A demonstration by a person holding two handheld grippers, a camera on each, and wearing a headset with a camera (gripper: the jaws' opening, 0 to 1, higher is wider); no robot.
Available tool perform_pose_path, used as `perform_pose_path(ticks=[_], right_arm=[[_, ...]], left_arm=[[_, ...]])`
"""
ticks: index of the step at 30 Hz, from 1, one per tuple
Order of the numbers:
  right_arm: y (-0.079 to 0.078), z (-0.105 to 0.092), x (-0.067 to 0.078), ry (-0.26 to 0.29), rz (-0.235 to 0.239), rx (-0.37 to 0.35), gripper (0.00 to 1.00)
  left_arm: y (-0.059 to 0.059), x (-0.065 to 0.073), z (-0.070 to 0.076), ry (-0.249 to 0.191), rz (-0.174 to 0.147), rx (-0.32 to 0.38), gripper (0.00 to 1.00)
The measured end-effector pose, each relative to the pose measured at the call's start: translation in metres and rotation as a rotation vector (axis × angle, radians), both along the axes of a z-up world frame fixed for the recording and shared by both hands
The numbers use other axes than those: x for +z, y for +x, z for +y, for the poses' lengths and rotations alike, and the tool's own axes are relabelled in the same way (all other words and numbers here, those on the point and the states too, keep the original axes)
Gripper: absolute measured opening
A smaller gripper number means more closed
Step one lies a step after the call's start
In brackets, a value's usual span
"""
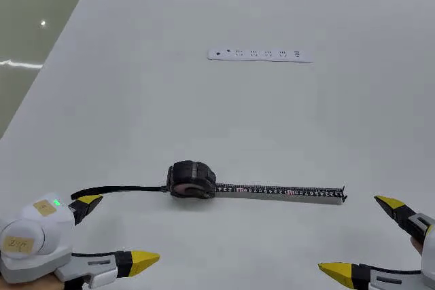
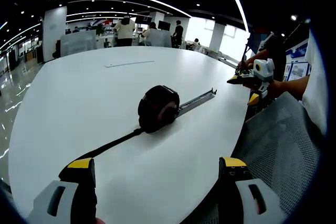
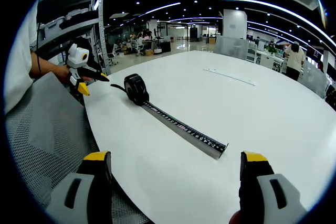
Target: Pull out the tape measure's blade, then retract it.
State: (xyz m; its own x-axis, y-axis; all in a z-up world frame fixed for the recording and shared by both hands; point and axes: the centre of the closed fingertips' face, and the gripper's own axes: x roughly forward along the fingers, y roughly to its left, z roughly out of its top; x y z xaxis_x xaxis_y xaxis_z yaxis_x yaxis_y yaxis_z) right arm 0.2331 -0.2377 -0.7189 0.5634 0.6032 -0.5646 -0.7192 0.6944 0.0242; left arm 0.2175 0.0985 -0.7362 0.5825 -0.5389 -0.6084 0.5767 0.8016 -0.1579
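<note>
A black tape measure [image 1: 192,180] lies on the white table [image 1: 224,113], its blade [image 1: 280,191] drawn out to the right and its black wrist strap [image 1: 115,190] trailing left. My left gripper [image 1: 119,230] hovers open at the near left, by the strap's end; in the left gripper view the case [image 2: 158,108] sits ahead between its yellow-tipped fingers [image 2: 79,164]. My right gripper [image 1: 363,237] stands open at the near right, just beyond the blade's hooked end [image 3: 222,147]. In the right gripper view the case [image 3: 136,88] lies farther off, near the left gripper [image 3: 92,81].
A white power strip [image 1: 259,54] lies flat at the far middle of the table. The table's left edge borders a glossy green floor [image 1: 30,25]. A grey mesh chair back [image 3: 47,129] sits near the table's front edge.
</note>
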Motion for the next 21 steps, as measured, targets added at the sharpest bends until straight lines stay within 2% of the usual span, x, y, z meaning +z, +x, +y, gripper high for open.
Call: perform_pose_path(ticks=[8,18,21], right_arm=[[0.0002,-0.0008,0.0002,0.0,0.005,0.0,0.98],[-0.0002,-0.0018,-0.0004,-0.004,0.011,0.004,0.98],[0.0,-0.0022,-0.0008,-0.007,0.011,0.005,0.98]], left_arm=[[-0.0005,0.0036,-0.0049,-0.002,0.002,0.003,0.94],[0.0004,0.0038,-0.0039,-0.012,0.011,0.018,0.94],[0.0004,0.0036,-0.0039,-0.004,0.009,0.021,0.94]])
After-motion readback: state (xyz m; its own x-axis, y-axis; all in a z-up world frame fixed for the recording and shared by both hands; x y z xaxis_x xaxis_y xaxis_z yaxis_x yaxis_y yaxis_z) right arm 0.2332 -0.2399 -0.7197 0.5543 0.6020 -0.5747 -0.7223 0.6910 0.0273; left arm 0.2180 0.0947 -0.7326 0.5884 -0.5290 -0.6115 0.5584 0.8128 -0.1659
